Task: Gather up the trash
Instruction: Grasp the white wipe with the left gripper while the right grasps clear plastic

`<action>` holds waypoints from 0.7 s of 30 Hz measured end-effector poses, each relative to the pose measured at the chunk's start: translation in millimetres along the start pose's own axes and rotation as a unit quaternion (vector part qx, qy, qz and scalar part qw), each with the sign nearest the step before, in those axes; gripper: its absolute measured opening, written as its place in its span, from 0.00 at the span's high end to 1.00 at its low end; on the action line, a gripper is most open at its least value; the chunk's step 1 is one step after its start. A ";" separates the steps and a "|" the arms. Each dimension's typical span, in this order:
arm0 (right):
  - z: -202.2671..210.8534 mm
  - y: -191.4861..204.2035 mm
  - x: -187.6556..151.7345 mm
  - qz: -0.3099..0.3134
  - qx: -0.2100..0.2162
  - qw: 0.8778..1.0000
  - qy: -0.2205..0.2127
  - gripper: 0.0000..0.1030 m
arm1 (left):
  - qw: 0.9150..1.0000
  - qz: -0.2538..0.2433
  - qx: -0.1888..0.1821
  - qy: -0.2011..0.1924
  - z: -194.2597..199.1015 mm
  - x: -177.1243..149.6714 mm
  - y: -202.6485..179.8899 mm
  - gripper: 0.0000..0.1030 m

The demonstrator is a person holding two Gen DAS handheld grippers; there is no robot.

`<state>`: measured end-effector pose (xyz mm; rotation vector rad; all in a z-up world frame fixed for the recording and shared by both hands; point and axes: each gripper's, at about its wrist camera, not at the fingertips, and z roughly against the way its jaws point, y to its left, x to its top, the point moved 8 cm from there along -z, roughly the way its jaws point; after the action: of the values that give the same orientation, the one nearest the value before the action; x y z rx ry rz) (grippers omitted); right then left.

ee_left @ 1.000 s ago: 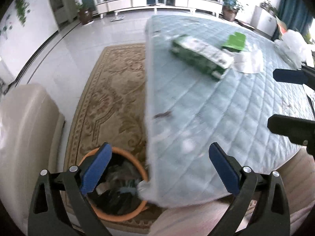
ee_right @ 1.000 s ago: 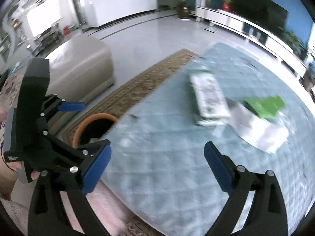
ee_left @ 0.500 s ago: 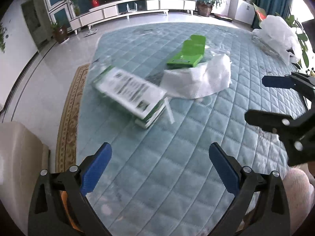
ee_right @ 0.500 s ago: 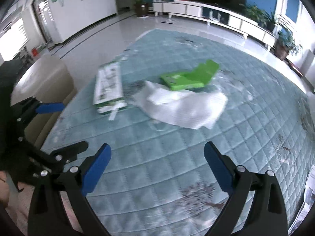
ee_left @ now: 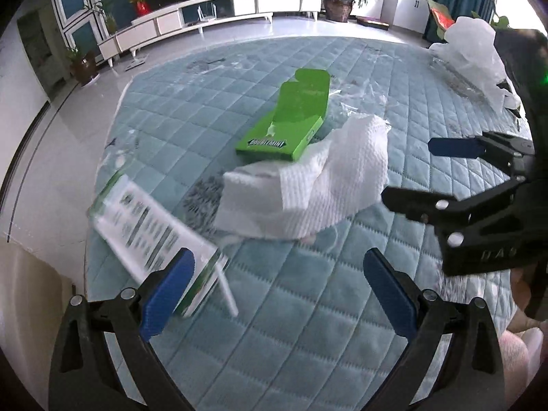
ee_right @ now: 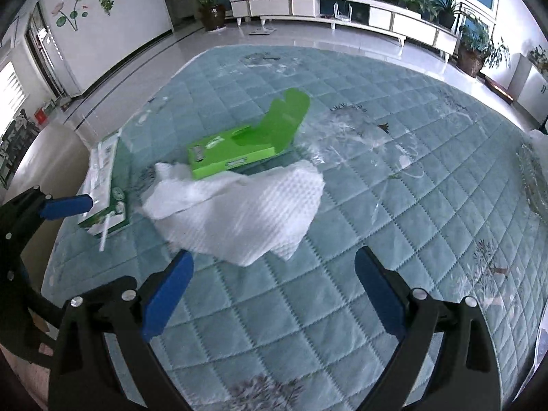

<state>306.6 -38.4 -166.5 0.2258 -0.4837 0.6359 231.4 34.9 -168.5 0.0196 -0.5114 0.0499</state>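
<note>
Both sets of jaws spread and empty: left gripper (ee_left: 277,286) nearest the carton (ee_left: 150,229) at the desk's (ee_right: 428,205) left edge, right gripper (ee_right: 274,286) facing the paper towel (ee_right: 239,209) beside the green box (ee_right: 239,149), mid-desk, apparently ready for two pickups.

Left wrist view: low over the quilted desk (ee_left: 308,325), near edge, facing the far TV cabinet (ee_left: 219,10). Right wrist view: beside it, to its right, same heading. Shared field: paper towel (ee_left: 308,191) (ee_right: 239,212), green box (ee_left: 291,120) (ee_right: 239,147), white-green carton (ee_left: 147,229) (ee_right: 106,185); each view catches the other claw.
</note>
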 end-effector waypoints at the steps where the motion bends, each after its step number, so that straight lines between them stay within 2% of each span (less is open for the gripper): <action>1: -2.2 -0.8 1.3 0.002 -0.002 1.000 0.000 0.10 | 1.000 0.002 -0.003 -0.001 -2.6 3.8 -1.6 0.06; 5: -11.4 -8.3 5.3 -0.005 0.002 1.000 0.004 0.10 | 1.000 -0.003 0.008 0.001 -17.7 14.7 -2.2 0.06; 7: -14.0 -8.0 7.2 -0.004 0.019 1.000 0.002 0.10 | 1.000 -0.002 0.000 0.005 -25.2 17.8 -3.5 0.06; 13: -27.5 -8.1 9.4 0.024 0.030 0.999 0.009 0.10 | 1.000 -0.020 -0.021 0.007 -44.9 20.6 -7.0 0.06; 18: -33.8 -7.3 12.1 0.030 0.049 0.998 0.003 0.10 | 0.999 -0.031 -0.029 -0.016 -45.6 25.0 -10.0 0.06; 19: -34.7 -7.6 12.8 0.027 0.056 0.998 0.003 0.12 | 0.999 -0.031 -0.032 -0.019 -45.5 25.7 -10.0 0.06; 20: -35.6 -7.4 12.6 0.024 0.064 0.998 0.006 0.23 | 0.998 -0.032 -0.038 -0.024 -45.3 26.5 -10.6 0.07; 21: -37.3 -5.6 11.8 0.023 0.074 0.997 0.011 0.32 | 0.998 -0.030 -0.047 -0.025 -45.9 27.1 -11.5 0.12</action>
<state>331.8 -23.8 -193.3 0.3474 -0.4225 0.7201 278.0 26.1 -195.4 -0.0551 -0.5616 -0.0341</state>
